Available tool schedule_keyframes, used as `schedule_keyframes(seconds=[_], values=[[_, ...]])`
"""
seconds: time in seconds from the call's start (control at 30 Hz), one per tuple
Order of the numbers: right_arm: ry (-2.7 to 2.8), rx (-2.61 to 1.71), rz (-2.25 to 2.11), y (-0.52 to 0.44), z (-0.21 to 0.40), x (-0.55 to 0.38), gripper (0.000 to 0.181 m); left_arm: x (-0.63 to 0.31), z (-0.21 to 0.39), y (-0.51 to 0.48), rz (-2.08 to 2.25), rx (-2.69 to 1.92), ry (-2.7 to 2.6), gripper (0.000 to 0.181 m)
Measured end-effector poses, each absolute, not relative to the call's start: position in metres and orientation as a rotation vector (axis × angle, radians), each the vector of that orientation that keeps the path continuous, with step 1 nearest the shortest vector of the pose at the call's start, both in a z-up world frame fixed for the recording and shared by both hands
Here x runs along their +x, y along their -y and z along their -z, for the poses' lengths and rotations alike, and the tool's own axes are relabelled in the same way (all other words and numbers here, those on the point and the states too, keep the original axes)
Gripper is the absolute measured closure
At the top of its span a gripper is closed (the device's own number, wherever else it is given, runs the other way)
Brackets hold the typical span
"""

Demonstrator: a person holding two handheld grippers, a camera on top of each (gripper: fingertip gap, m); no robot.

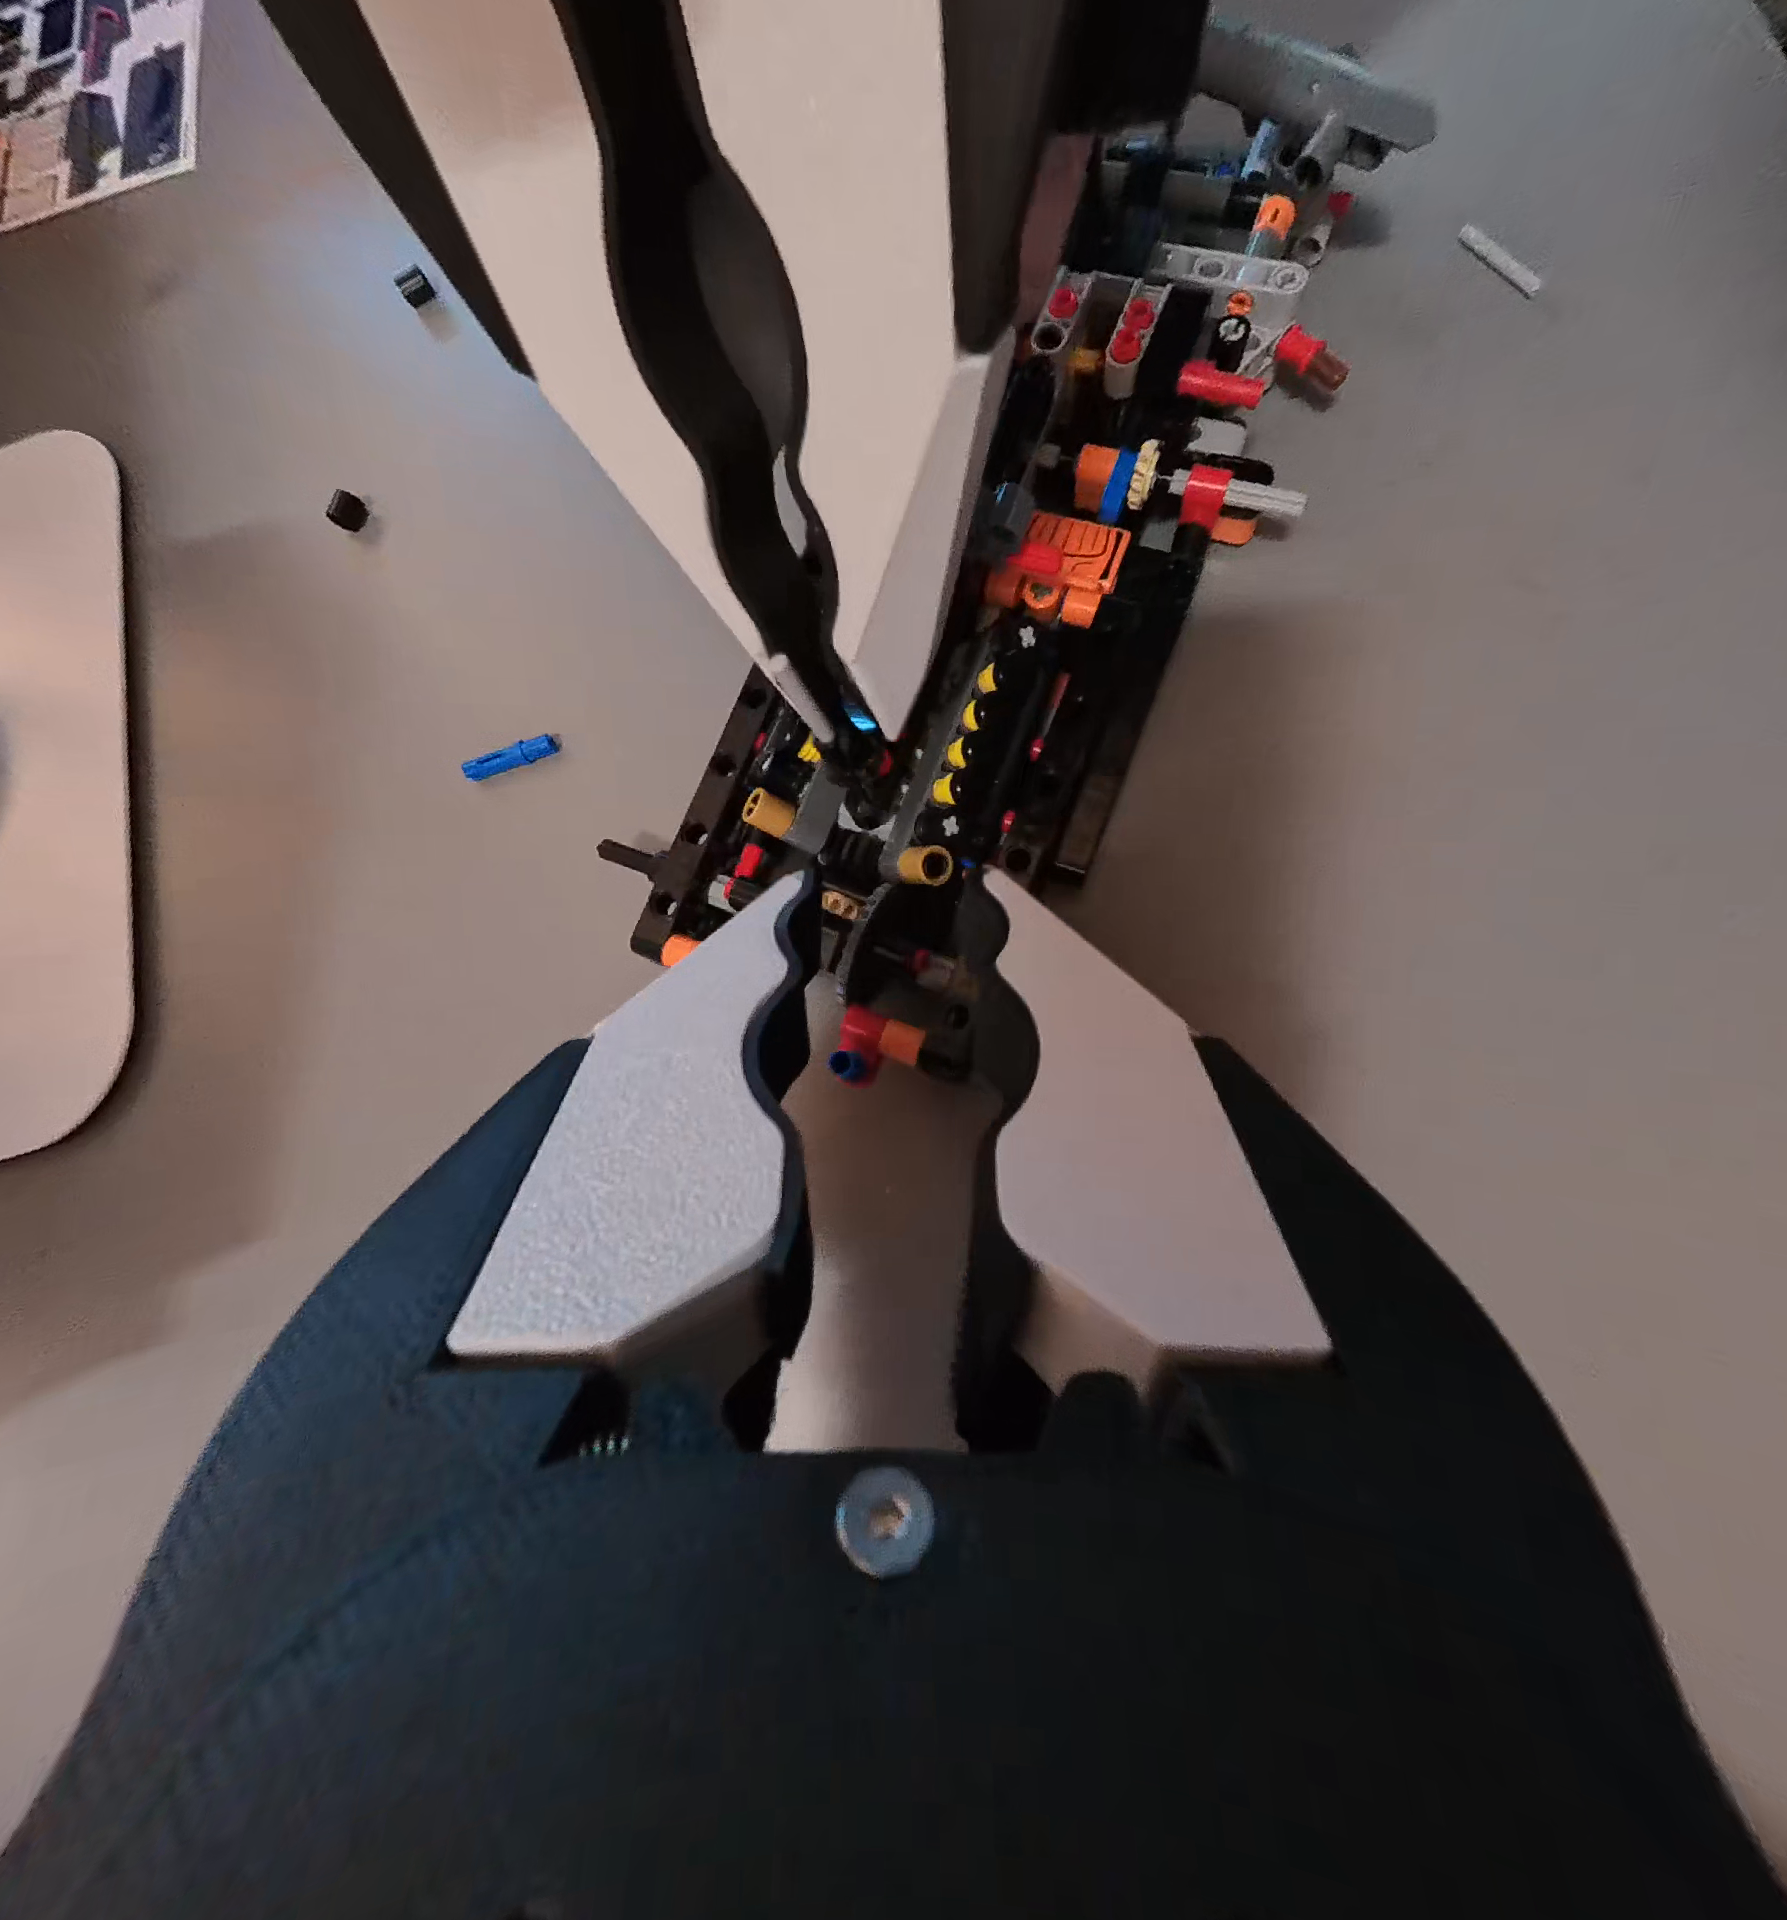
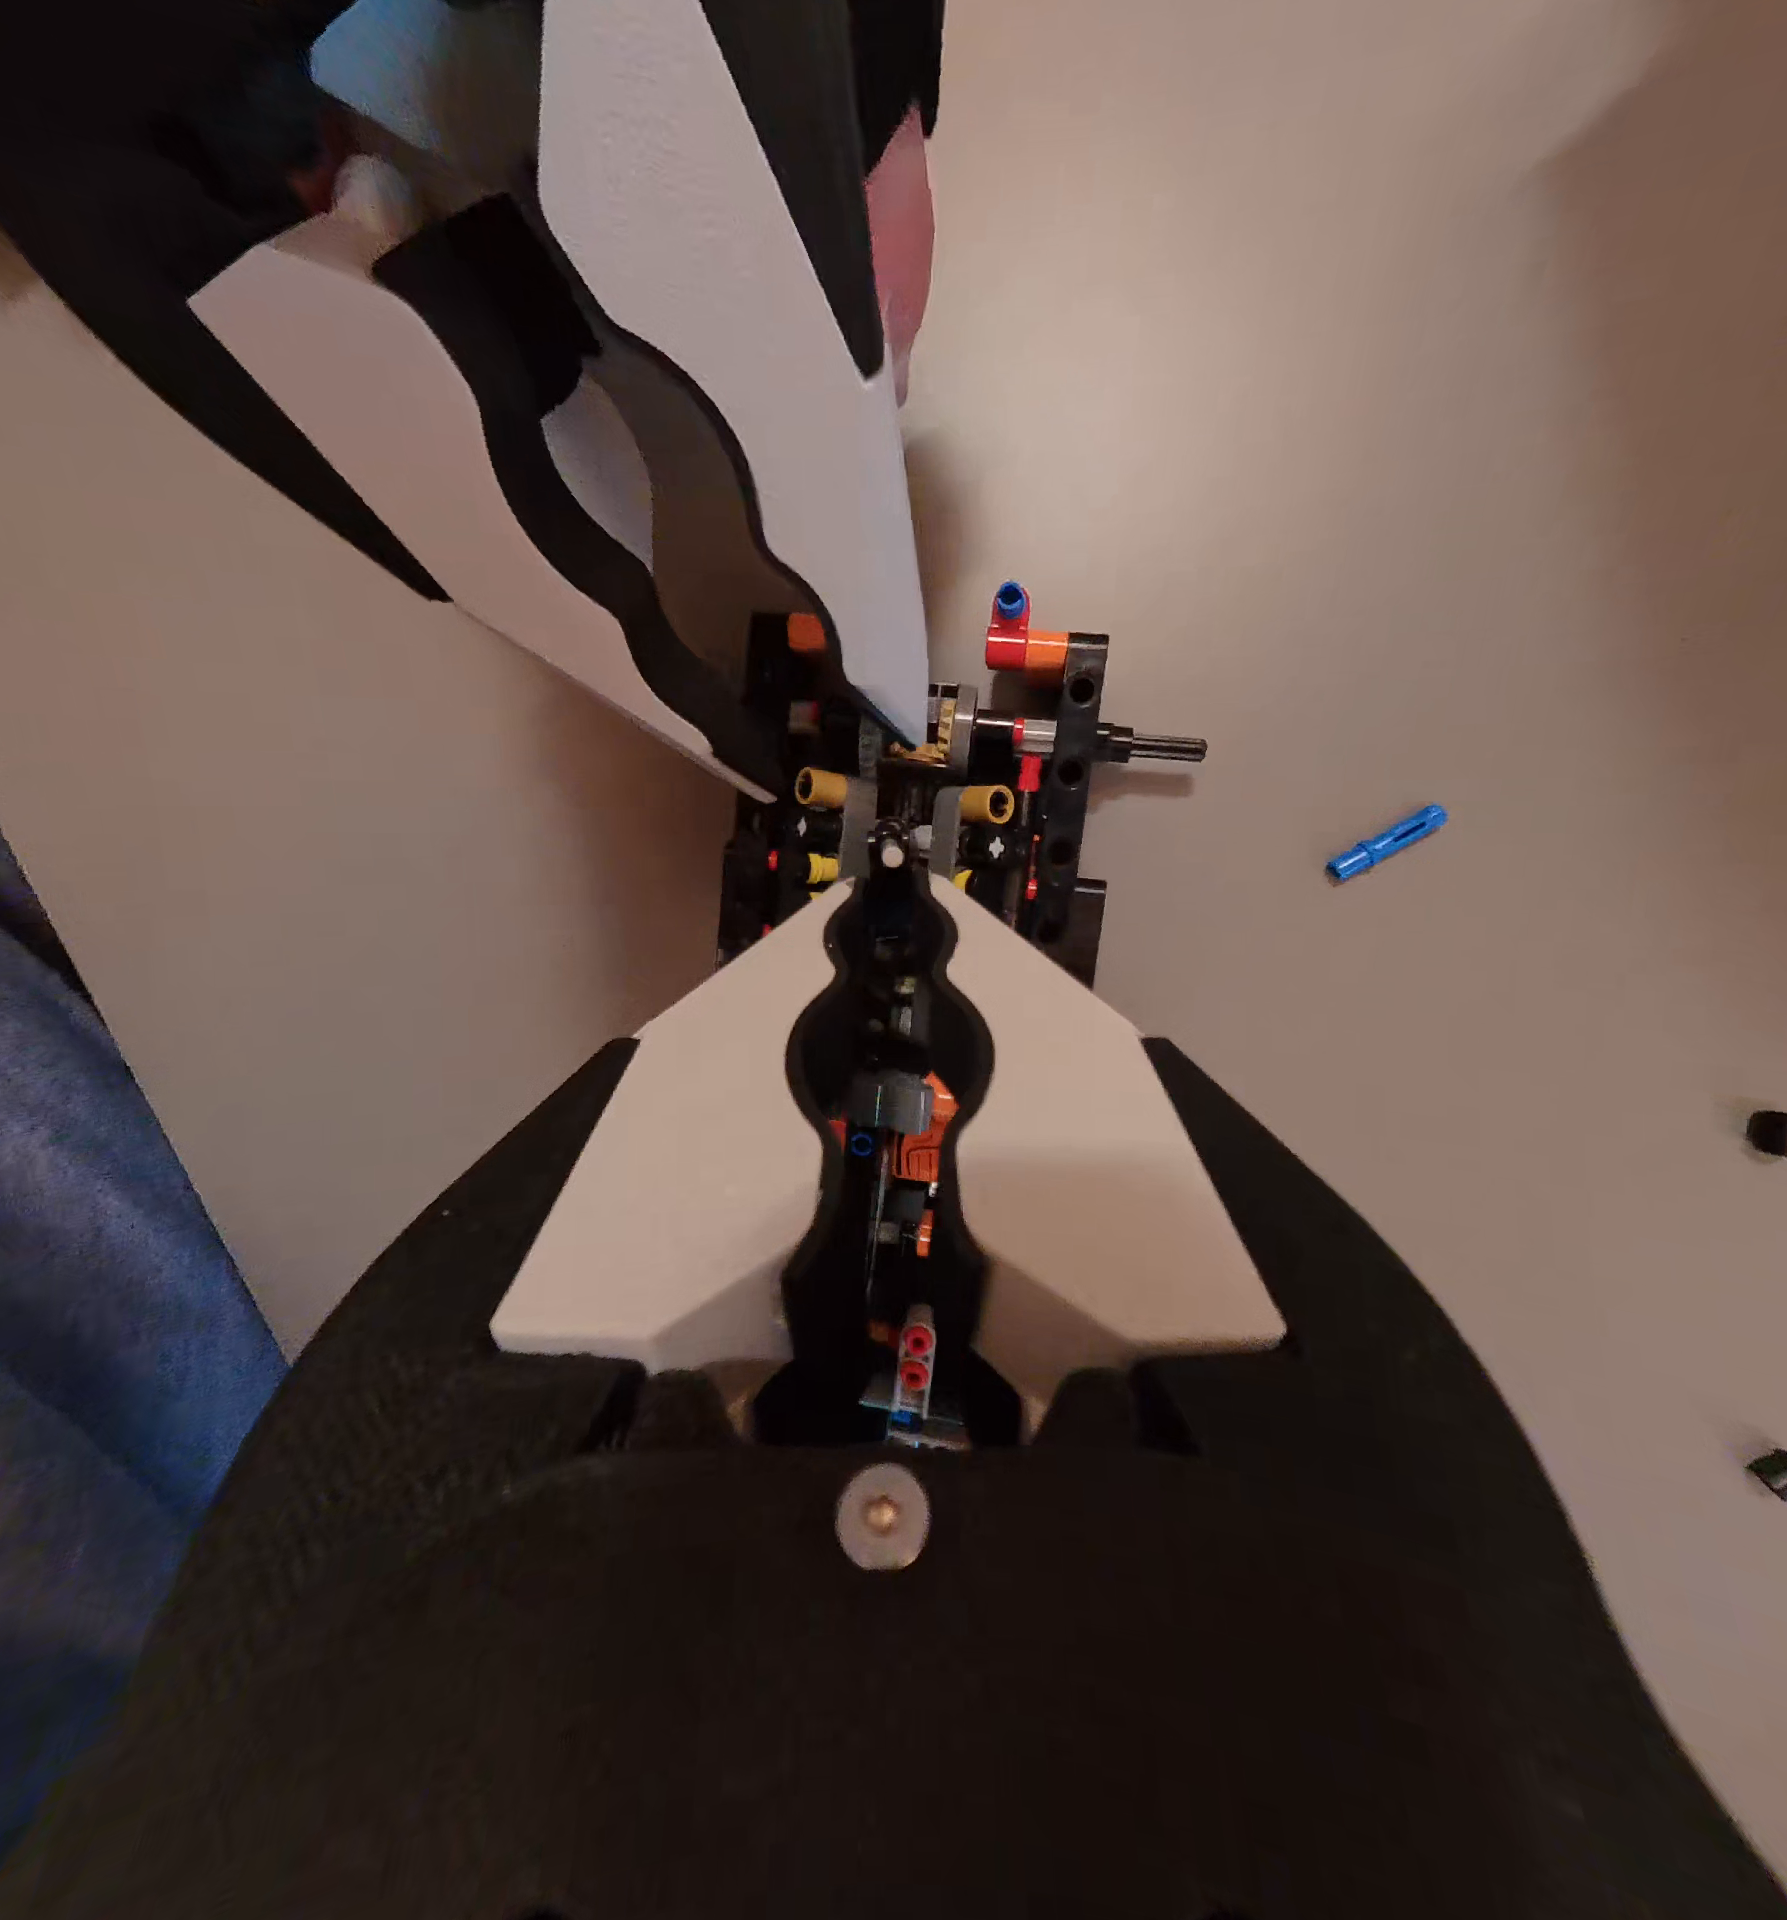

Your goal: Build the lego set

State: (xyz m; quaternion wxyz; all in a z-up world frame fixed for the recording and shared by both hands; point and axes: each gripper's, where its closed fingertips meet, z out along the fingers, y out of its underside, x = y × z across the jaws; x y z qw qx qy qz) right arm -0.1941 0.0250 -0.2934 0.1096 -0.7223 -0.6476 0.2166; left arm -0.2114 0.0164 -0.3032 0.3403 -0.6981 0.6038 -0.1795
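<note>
A long Lego Technic model (image 1: 1076, 582), black with orange, red and yellow parts, lies on the grey table (image 1: 1491, 935). My left gripper (image 1: 894, 904) is shut on the model's near end, one finger on each side. It also shows in the right wrist view (image 2: 847, 764), coming in from the upper left. My right gripper (image 2: 889, 883) is shut on a small black pin with a pale end (image 2: 889, 852) and holds it against the model (image 2: 1065, 790) between two yellow connectors. In the left wrist view the right gripper (image 1: 847, 727) comes down from the top.
A loose blue pin (image 1: 510, 755) (image 2: 1385, 842) lies beside the model. Two small black pieces (image 1: 347, 509) (image 1: 413, 286) and a grey axle (image 1: 1500, 260) lie farther off. A printed sheet (image 1: 58, 104) and a pale rounded base (image 1: 27, 779) sit at the left. From either gripper's tips it is about 20 cm to the grey axle (image 1: 1500, 260).
</note>
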Motion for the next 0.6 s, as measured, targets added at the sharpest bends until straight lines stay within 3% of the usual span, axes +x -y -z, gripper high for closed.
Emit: schedule_keyframes(seconds=[0.6], values=[[1.881,-2.193,-0.524,-0.022,0.297,-0.192,0.177,-0.194,0.306,-0.011,0.687,-1.878,-1.453,0.156]])
